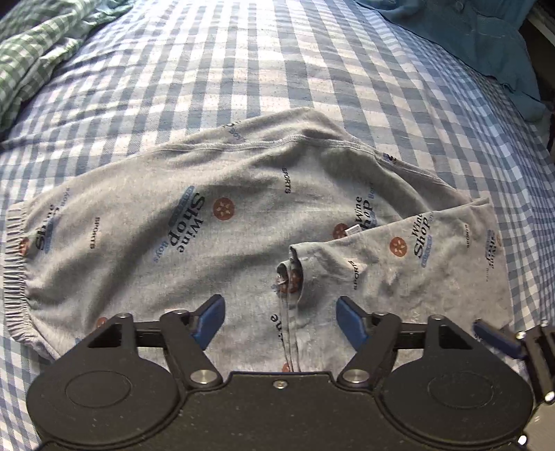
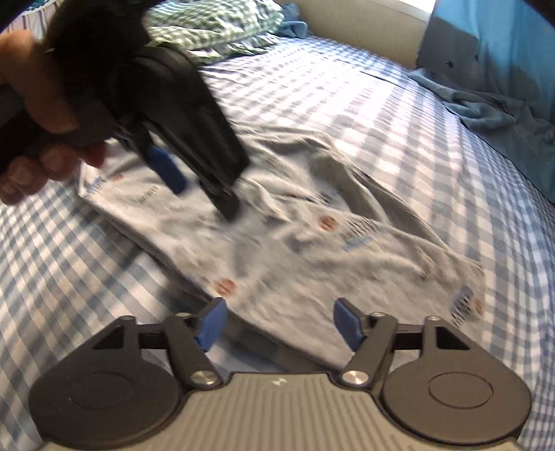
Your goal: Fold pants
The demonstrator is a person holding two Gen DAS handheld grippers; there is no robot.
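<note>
Grey printed pants (image 1: pixel 215 222) laid flat on blue-and-white checked sheet (image 1: pixel 242 69), elastic waistband seen at left in left wrist view, leg end folded back over right part. Left gripper (image 1: pixel 280 321) poised above near edge of pants, blue pads spread wide, nothing clamped. Right gripper (image 2: pixel 279 324) likewise spread wide over pants edge, nothing gripped; that view blurred. Green checked pillow (image 2: pixel 215 20) noted at far end, blue cloth (image 1: pixel 485 41) at bedside.
</note>
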